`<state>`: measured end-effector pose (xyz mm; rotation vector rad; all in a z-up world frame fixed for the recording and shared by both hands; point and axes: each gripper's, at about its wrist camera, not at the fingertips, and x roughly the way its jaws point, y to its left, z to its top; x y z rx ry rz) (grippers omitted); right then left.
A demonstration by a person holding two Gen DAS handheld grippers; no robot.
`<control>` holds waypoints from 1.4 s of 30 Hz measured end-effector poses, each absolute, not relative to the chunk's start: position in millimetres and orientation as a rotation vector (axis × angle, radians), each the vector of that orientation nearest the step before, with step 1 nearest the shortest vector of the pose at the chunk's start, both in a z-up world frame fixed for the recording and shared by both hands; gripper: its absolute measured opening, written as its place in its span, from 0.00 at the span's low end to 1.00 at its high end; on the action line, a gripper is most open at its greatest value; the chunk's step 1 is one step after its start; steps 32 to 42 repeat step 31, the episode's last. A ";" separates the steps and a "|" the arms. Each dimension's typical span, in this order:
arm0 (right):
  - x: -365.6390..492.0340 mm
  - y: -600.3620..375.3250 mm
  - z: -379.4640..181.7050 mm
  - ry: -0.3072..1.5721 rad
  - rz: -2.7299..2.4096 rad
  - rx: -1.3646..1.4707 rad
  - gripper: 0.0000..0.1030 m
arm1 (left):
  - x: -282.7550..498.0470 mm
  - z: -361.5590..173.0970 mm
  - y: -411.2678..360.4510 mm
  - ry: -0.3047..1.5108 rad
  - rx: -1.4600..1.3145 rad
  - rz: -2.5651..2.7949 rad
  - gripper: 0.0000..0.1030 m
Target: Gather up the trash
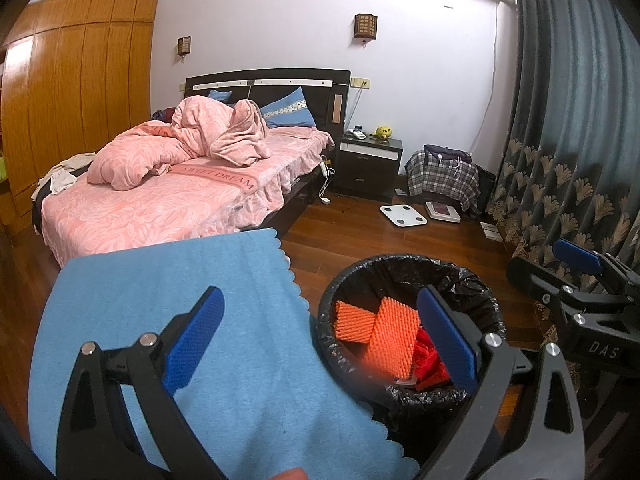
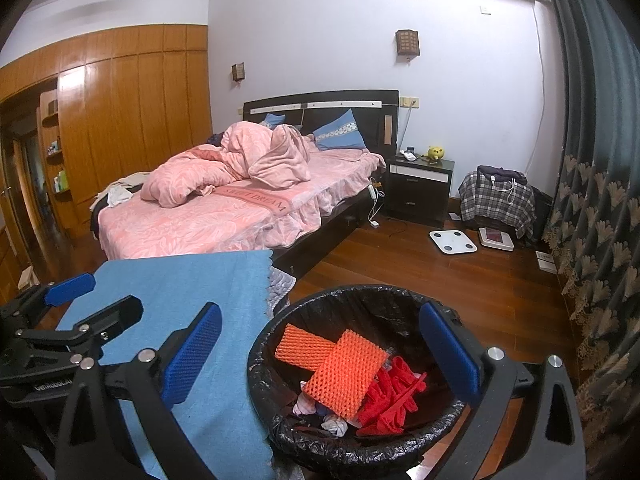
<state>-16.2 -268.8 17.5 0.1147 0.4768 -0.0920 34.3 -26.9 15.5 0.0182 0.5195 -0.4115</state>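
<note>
Both the left gripper (image 1: 320, 338) and the right gripper (image 2: 320, 354) hang empty with jaws spread above the round black-bagged trash bin (image 2: 280, 412), which holds orange foam netting (image 2: 344, 376) and red scraps, so collecting looks nearly done. The blue cloth-covered table (image 2: 192, 292) to its left seems bare, though its near part is hidden; the next move calls for finding any remaining trash.

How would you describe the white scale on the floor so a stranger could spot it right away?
Start at the bed, then the dark nightstand beside it. On the wood floor just in front lies the white scale, flat and square. The smaller scale next to it has a red panel; this one is plain white with four dots.
</note>
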 end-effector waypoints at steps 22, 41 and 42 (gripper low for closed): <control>-15.6 -268.1 17.4 0.482 -0.091 0.115 0.94 | 28.1 19.0 -26.1 0.528 0.022 -0.412 0.92; -15.1 -268.7 17.6 0.483 -0.091 0.114 0.94 | 27.7 19.1 -24.1 0.534 0.025 -0.412 0.92; -15.1 -268.7 17.6 0.483 -0.091 0.114 0.94 | 27.7 19.1 -24.1 0.534 0.025 -0.412 0.92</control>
